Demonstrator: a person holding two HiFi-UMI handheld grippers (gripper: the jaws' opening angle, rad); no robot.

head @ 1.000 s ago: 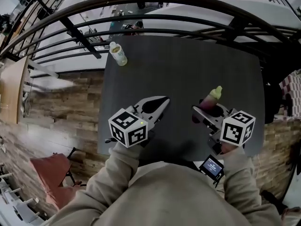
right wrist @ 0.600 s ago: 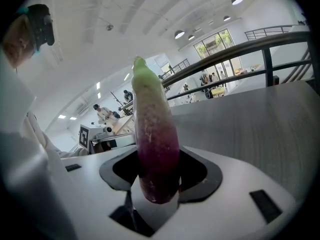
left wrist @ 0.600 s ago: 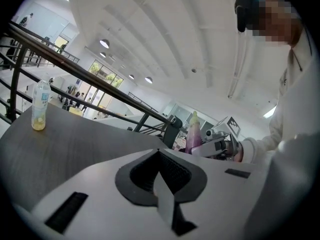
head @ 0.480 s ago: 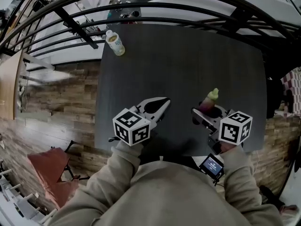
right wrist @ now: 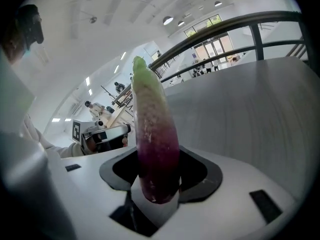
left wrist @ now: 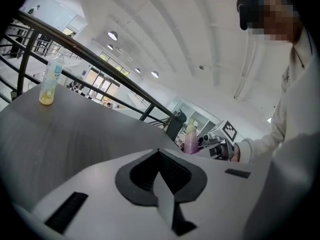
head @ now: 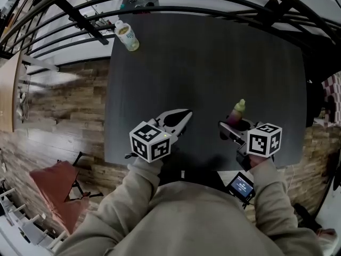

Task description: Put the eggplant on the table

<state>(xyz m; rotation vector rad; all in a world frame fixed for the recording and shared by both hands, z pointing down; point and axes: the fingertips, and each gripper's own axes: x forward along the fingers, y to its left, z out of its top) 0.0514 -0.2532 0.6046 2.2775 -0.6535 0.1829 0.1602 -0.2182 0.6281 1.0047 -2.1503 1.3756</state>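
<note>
R gripper (head: 232, 126) clamped on eggplant (head: 237, 112), over table (head: 213, 63) by its front edge, right of centre.
R jaws pinch the fat purple end; the pale green tip sticks out past them twd the far edge. In the right gripper view the eggplant (right wrist: 152, 139) sits betw both pads and rises up-frame, leaning slightly left. Can't tell if it touches the tabletop. L gripper (head: 180, 119) is over the front edge, left of centre, well apart from R. Its jaws are pressed together at the tips w/ nothing betw them; the left gripper view shows the same. Plastic bottle (head: 127, 35) w/ yellowish liquid stands upright at the far-left corner, well apart from both grippers. Dark railing (head: 80, 21) runs past the far edge. Person's sleeves (head: 144, 185) are light beige.
</note>
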